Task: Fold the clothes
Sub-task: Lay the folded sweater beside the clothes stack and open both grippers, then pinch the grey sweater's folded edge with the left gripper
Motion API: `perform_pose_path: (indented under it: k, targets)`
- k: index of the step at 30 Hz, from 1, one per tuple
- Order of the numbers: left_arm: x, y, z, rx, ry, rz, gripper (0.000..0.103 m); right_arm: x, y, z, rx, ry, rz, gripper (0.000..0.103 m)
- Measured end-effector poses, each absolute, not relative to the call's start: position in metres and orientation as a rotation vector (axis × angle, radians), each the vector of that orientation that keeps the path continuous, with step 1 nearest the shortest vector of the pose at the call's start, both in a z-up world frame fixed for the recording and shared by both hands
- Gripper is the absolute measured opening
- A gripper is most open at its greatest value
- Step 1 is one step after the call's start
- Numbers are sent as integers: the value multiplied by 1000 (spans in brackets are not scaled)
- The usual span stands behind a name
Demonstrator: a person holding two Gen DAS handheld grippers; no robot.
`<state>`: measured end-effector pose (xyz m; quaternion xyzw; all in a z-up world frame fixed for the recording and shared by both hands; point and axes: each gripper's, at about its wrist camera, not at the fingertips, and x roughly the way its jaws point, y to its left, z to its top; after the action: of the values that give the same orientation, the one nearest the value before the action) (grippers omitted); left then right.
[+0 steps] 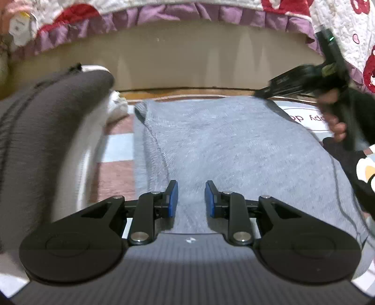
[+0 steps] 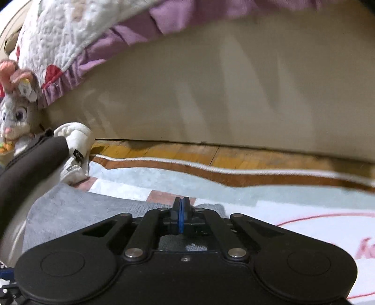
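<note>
Left gripper [image 1: 191,198] jaws apart over grey garment [image 1: 222,140], right gripper [image 2: 180,217] jaws together

The left gripper [image 1: 191,196] hung low over a grey garment [image 1: 234,145], its blue-padded fingers [image 1: 173,198] parted with grey cloth showing in the gap between them. The garment lay spread on a patterned rug [image 1: 117,150] on the floor. At far right, blurred, the right gripper [image 1: 293,88] reached to the garment's far corner, held by a hand [image 1: 335,117]. On the left rose a leg in dark grey fabric [image 1: 46,131] with a white shoe [image 1: 117,105] beyond it. Behind stood a beige bed base [image 1: 187,61] under a quilt with a purple frill [image 1: 164,14].
</note>
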<state>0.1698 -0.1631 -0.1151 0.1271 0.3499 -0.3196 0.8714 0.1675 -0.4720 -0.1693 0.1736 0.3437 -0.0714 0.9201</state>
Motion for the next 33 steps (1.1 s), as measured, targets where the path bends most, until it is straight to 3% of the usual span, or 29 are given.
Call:
perform_pose_path:
  k: [1,2,3,4,6,7,13,18,21,25,27,29,33]
  targets:
    - [165,-161,-112,292,712,-643,25,156,-474,-160,372,694,-202,30]
    - [160,-158,-109,317,688,-612,26,140,-475,-151,399,677,-247,64]
    - [156,-154,-106,318,665,-597,26,122,-476,-143,432,657,-268,69]
    - [151,-145,-100,266,645,-622,27,105,-476,-138,466,644,-262,69]
    - [148,-135,-102,203,666,-650,39,74,-469,-135,526,636,-175,68]
    - [148,-132,-106,183,693,-659,41,59,-462,-136,539,642,-124,69]
    - [150,-112,-129,96,817,-625,42,3,-395,-174,394,759,-45,73]
    - [153,-82,-121,-129,853,-621,45,-23,-375,-204,520,904,39,77]
    - [160,-69,-123,-260,861,-727,53,-26,-381,-201,530,863,59,77]
    - [185,-79,-141,-219,939,-688,58,-20,-414,-200,631,762,17,78]
    - [190,-85,-146,-230,947,-686,76,-13,-435,-202,703,714,-6,78]
    - [194,-91,-151,-240,955,-684,84,3,-450,-206,752,707,23,78]
    - [204,-103,-161,-261,970,-680,87,21,-452,-219,792,698,77,81]
